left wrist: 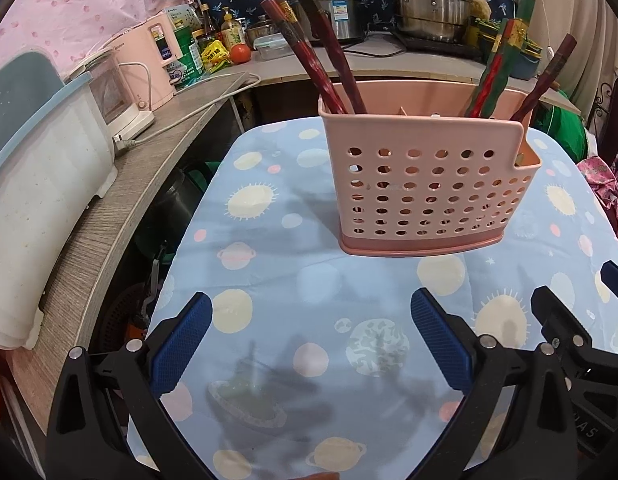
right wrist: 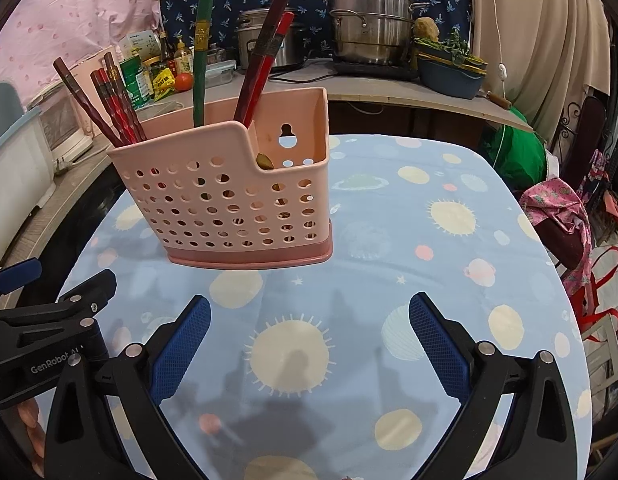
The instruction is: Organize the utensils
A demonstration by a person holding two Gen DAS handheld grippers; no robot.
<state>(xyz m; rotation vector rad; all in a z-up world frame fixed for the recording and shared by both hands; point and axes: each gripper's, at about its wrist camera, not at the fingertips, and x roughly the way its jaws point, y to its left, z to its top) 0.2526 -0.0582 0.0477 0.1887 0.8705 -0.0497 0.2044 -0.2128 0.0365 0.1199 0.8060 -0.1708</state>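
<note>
Both grippers, left (left wrist: 311,344) & right (right wrist: 309,344), wide open, seemingly empty.

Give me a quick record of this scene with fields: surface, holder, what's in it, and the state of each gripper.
surface: table with a blue planet-print cloth
holder: pink perforated utensil holder, standing upright on the cloth
contents: dark red chopsticks at one end, a green chopstick and more red ones nearer the notched end
left gripper: open, empty, above the cloth short of the holder
right gripper: open, empty, beside the left one
loose utensils on the cloth: none visible
</note>
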